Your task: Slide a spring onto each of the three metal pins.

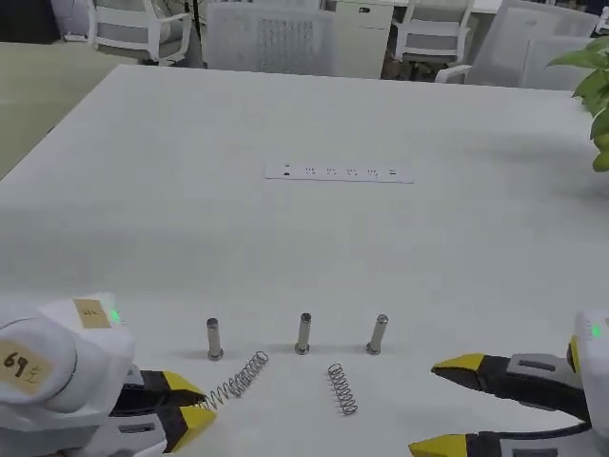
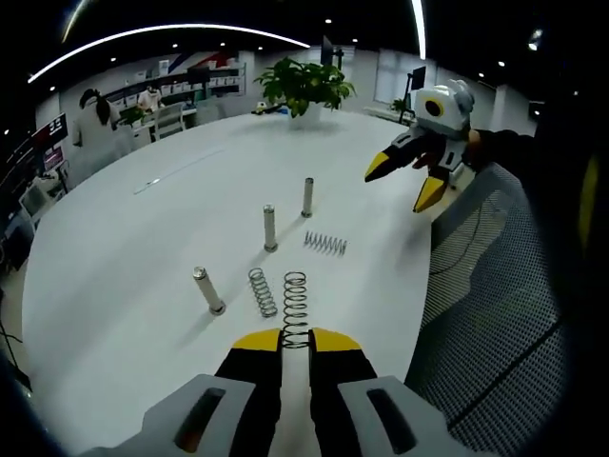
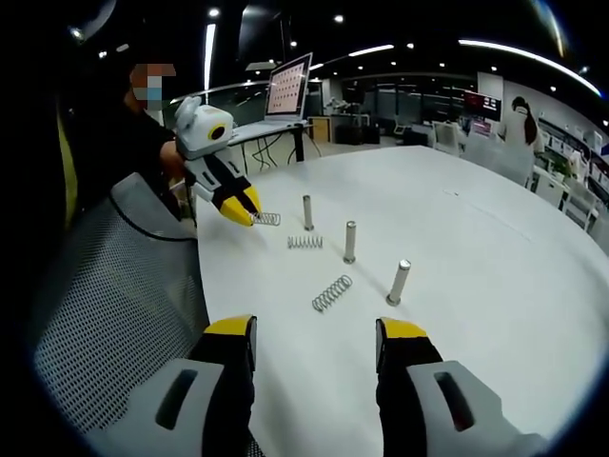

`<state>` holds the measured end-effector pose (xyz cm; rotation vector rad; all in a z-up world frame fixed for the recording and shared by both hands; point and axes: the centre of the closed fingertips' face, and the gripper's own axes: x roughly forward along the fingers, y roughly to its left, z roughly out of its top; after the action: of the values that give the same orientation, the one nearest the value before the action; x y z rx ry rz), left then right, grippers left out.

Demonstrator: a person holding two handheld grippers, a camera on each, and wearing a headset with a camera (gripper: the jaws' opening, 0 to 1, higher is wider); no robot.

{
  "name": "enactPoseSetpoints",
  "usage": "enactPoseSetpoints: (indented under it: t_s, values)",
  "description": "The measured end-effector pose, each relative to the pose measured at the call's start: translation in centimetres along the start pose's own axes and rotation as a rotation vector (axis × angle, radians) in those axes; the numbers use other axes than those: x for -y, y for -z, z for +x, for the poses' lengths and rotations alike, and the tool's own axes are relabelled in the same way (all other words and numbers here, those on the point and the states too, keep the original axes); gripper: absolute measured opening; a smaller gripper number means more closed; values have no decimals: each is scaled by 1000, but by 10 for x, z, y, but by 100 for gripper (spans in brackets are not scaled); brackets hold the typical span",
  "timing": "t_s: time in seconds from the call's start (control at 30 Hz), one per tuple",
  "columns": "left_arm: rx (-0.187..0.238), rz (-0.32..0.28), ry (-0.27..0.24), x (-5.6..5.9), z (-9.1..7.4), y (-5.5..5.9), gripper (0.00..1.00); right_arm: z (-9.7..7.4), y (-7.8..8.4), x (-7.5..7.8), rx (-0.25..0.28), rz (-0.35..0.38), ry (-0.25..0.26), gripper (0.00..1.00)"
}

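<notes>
Springs on the white desk (image 1: 400,248) number three, all lying flat on the person's side of the pins. Nearest of all, the left claw (image 2: 295,340) has its yellow-tipped jaws drawn almost together, and the near end of the held spring (image 2: 295,307) is pinched between the tips. That spring points away from the claw along the desk. In the head view this claw (image 1: 202,407) sits at the lower left, low over the desk. The right claw (image 3: 314,333) stands wide open with nothing between its jaws. In the head view it hangs at the lower right (image 1: 423,407), well apart from the springs.

Just beyond the held spring lies the second spring (image 1: 249,369), close beside it and in front of the gap between the left pin (image 1: 214,340) and the middle pin (image 1: 304,334). The third spring (image 1: 342,388) lies apart from the other two, in front of the gap between the middle pin and the right pin (image 1: 378,335). All three pins stand upright in a row across the desk, each bare.

Farther back, a socket strip (image 1: 338,172) is set flat into the desktop. Beyond the far edge stand white chairs (image 1: 428,33), and green plant (image 1: 595,95) leaves reach in at the right.
</notes>
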<state>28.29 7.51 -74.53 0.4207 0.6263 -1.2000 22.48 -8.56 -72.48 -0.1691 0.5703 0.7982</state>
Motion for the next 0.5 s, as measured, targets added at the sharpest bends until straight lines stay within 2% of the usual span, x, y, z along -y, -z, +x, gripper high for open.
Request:
enactPoseSetpoints:
  t_s: [0.5]
  values:
    - [13, 75, 68, 22, 7, -15, 2, 11, -15, -18, -24, -50, -103, 38]
